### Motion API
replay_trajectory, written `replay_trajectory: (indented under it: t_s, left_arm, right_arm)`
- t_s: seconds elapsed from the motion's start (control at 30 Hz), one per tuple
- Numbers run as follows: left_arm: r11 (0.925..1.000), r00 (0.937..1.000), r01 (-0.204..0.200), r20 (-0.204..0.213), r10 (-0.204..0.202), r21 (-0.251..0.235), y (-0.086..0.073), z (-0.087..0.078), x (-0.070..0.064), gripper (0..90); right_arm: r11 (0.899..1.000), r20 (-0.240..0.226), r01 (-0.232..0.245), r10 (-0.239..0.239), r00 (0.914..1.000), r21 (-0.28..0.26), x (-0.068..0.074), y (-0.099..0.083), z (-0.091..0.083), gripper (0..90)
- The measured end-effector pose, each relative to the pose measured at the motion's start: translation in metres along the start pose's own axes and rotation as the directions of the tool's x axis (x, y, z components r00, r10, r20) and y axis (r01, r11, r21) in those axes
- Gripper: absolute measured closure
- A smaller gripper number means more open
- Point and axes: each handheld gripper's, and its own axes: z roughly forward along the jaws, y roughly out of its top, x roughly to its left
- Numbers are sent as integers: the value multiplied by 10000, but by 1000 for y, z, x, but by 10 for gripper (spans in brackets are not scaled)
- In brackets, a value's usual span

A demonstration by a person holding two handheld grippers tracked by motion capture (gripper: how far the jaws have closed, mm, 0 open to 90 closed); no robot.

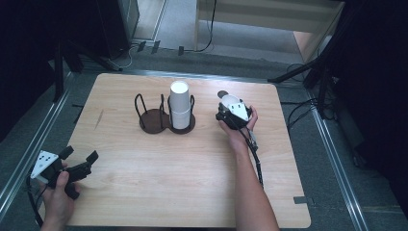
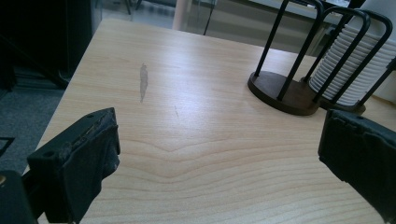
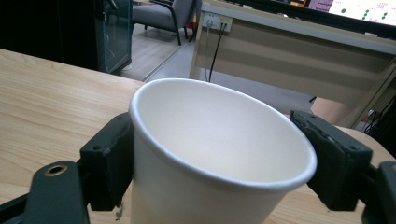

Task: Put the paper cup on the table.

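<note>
A single white paper cup (image 3: 219, 158) sits upright between the jaws of my right gripper (image 3: 212, 154), and both black pads press on its sides. From above, that right gripper (image 1: 227, 107) holds the cup (image 1: 229, 100) over the table right of a black wire cup holder (image 1: 154, 118). The holder's right bay carries a stack of white cups (image 1: 180, 103), while its left bay is bare. My left gripper (image 1: 80, 154) hovers at the table's front left corner, jaws wide apart with nothing in them. In the left gripper view, the left gripper (image 2: 219, 140) faces the holder (image 2: 285, 88) and the stack (image 2: 355, 65).
The wooden table (image 1: 144, 183) has a faint grey streak (image 2: 143, 81) near its left side and a small dark round spot (image 1: 222, 93) behind the held cup. Black frames, cables and a metal rail (image 1: 29, 144) border the table.
</note>
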Motion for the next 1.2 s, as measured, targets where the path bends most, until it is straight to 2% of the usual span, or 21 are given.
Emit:
replay_trajectory:
  t_s: [0.13, 0.17, 0.2, 0.23, 0.27, 0.43, 0.57, 0.8, 1.0, 1.13, 1.2]
  left_arm:
    - [10000, 10000, 16, 56, -16, 6, 0, 0, 0, 0]
    - [10000, 10000, 26, 48, -26, 13, 0, 0, 0, 0]
    - [10000, 10000, 26, 48, -26, 13, 0, 0, 0, 0]
    - [10000, 10000, 52, 64, -51, -6, 0, 0, 0, 0]
    - [10000, 10000, 52, 64, -51, -6, 0, 0, 0, 0]
    - [10000, 9999, 90, 78, -90, -17, 0, 0, 1, 0]
    - [10000, 9999, 89, 83, -89, -9, 0, 1, 1, 0]
    - [9999, 9998, 148, 143, -148, -6, 0, 1, 2, 0]
    - [9998, 9996, 188, 205, -187, -8, 0, 1, 2, 0]
    - [9998, 9996, 184, 196, -184, 3, 0, 1, 2, 0]
    - [9998, 9996, 175, 201, -175, 19, 0, 1, 2, 0]
  right_arm:
    - [9997, -89, -193, 194, 9998, 115, -1, 0, -1, 143]
    - [9988, -199, -347, 354, 9992, 330, -1, 0, -1, 81]
    - [9988, -199, -347, 354, 9992, 330, -1, 0, -1, 81]
    - [9977, -372, -471, 489, 9981, 481, 0, 1, -2, 11]
    - [9960, -429, -609, 638, 9970, 652, 1, 1, -2, 0]
    - [9891, -391, -1014, 1061, 9936, 1072, 0, 1, -2, 0]
    - [9879, -450, -1177, 1227, 9914, 1015, -3, 5, -6, 0]
    - [9902, -603, -1149, 1198, 9910, 793, -8, 14, -20, 0]
    - [9912, -839, -1102, 1163, 9897, 737, -8, 13, -37, 0]
    - [9931, -821, -971, 1024, 9914, 663, -10, 11, -45, 0]
    - [9925, -792, -1056, 1103, 9907, 620, -12, 10, -49, 0]
